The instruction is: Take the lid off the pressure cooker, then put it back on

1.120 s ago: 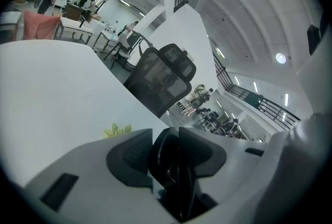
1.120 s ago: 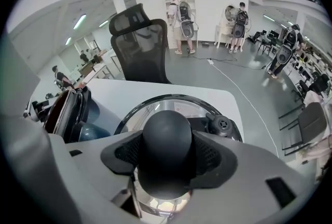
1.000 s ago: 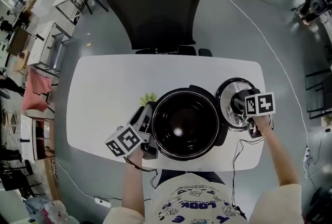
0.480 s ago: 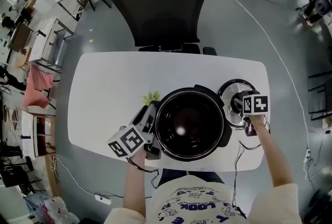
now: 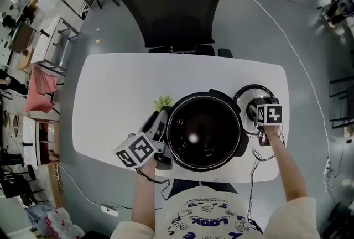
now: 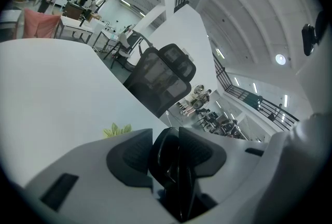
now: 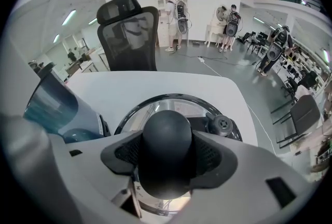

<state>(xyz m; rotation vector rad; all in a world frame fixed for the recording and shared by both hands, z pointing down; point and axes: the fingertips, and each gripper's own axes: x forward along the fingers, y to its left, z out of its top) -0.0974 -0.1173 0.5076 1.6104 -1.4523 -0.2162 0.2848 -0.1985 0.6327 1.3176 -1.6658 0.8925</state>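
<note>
Two clamped grips: right gripper (image 7: 167, 161) on the knob (image 7: 167, 132) of the likely heavy, rigid lid (image 7: 174, 106); left gripper (image 6: 175, 163) on the handle (image 6: 167, 148).

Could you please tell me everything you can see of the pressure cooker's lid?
The lid is a round disc of shiny metal with a black rim, a black ball-shaped knob at its centre and a small black valve beside it. It lies knob up on the white table, right of the open pressure cooker. The right gripper clasps the knob between its pads.
</note>
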